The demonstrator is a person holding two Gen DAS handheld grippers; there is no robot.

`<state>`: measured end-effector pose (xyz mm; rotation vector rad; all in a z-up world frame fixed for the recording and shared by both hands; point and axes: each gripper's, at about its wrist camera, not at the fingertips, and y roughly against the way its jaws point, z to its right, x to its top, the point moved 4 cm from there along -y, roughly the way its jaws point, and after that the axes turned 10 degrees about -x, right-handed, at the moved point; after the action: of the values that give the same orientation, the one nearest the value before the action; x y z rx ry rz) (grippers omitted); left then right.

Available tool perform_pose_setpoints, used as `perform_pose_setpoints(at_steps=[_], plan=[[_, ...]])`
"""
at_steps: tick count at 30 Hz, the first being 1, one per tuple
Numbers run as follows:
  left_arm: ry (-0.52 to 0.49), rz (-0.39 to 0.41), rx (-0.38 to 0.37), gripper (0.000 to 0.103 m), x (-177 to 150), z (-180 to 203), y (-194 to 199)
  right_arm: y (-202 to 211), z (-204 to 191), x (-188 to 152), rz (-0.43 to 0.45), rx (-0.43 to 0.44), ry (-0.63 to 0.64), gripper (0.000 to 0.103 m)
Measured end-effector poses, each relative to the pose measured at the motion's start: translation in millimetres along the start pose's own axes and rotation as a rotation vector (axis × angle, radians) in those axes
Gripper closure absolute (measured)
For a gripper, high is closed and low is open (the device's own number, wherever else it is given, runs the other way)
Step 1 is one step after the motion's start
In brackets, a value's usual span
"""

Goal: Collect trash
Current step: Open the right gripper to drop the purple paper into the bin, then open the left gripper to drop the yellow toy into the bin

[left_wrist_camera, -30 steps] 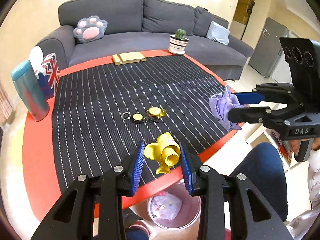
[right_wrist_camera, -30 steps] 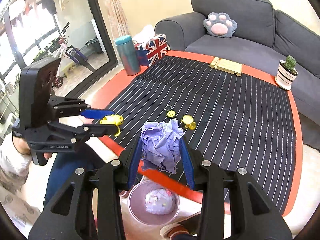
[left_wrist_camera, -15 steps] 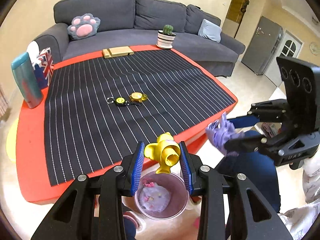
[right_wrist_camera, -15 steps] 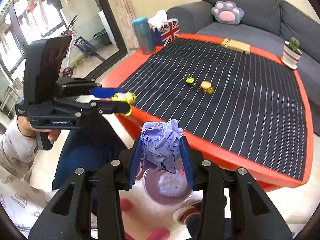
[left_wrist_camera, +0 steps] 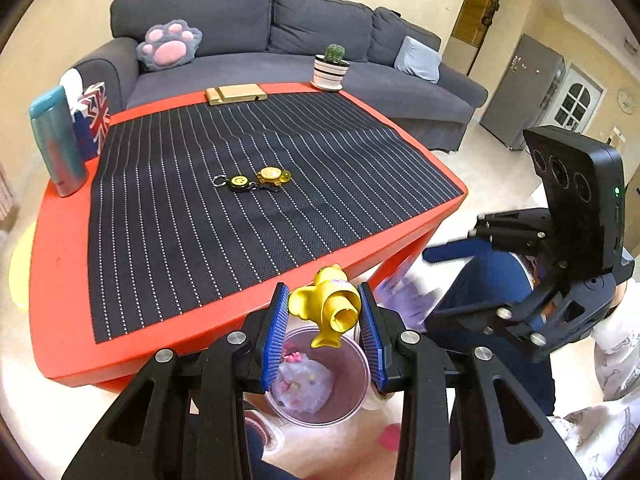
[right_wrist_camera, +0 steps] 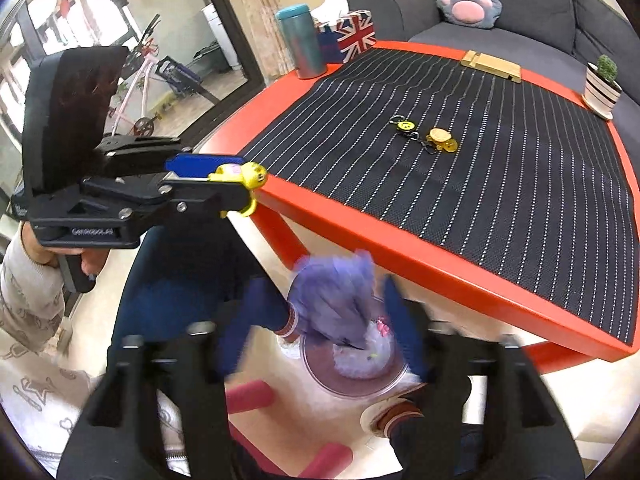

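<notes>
My left gripper (left_wrist_camera: pixel 323 300) is shut on a yellow plastic toy piece (left_wrist_camera: pixel 340 314), held just past the red table's edge (left_wrist_camera: pixel 224 320) and above a translucent purple bin (left_wrist_camera: pixel 354 402) on the floor. The bin holds a white wad. In the right wrist view the left gripper (right_wrist_camera: pixel 236 184) and the yellow piece (right_wrist_camera: pixel 251 175) hang at the left. My right gripper (right_wrist_camera: pixel 324 292) is over the bin (right_wrist_camera: pixel 320 380) with its jaws opening. A crumpled purple paper (right_wrist_camera: pixel 332 300) sits blurred and loose between the spread fingers. That paper (left_wrist_camera: pixel 404 300) is a blur in the left wrist view.
Two yellow keychains (left_wrist_camera: pixel 256 180) lie on the striped mat (left_wrist_camera: pixel 200 220). A teal tumbler (left_wrist_camera: pixel 56 144), a flag tissue box (left_wrist_camera: pixel 94 116), a wooden stand (left_wrist_camera: pixel 236 94) and a potted cactus (left_wrist_camera: pixel 331 68) line the table's far edge. The person's blue trouser legs (right_wrist_camera: pixel 180 272) and feet flank the bin.
Both grippers drew back from the table to above the bin. The right jaws have spread and the purple paper has come loose between them. The left grip on the yellow piece is unchanged.
</notes>
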<state>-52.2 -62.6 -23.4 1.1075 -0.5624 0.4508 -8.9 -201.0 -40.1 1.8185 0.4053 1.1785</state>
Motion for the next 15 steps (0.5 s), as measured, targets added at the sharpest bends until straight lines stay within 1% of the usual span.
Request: perform_pose_setpoints(at_steps=[1, 4, 7, 15], plan=[[0.001, 0.000, 0.000, 0.068, -0.4, -0.1, 0.0, 0.1, 1.8, 0.7, 0.004, -0.004, -0.009, 0.018], [0.004, -0.007, 0.000, 0.068, -0.9, -2.2, -2.9, 0.3, 7.5, 2.6, 0.010, -0.014, -0.031, 0.010], [0.005, -0.013, -0.004, 0.068, -2.8, -1.0, -4.3, 1.4, 11.7, 3.8, 0.013, -0.017, -0.045, 0.008], [-0.004, -0.033, -0.019, 0.068, -4.6, 4.0, -12.0, 9.3, 19.5, 2.2, 0.033, -0.035, -0.072, 0.008]])
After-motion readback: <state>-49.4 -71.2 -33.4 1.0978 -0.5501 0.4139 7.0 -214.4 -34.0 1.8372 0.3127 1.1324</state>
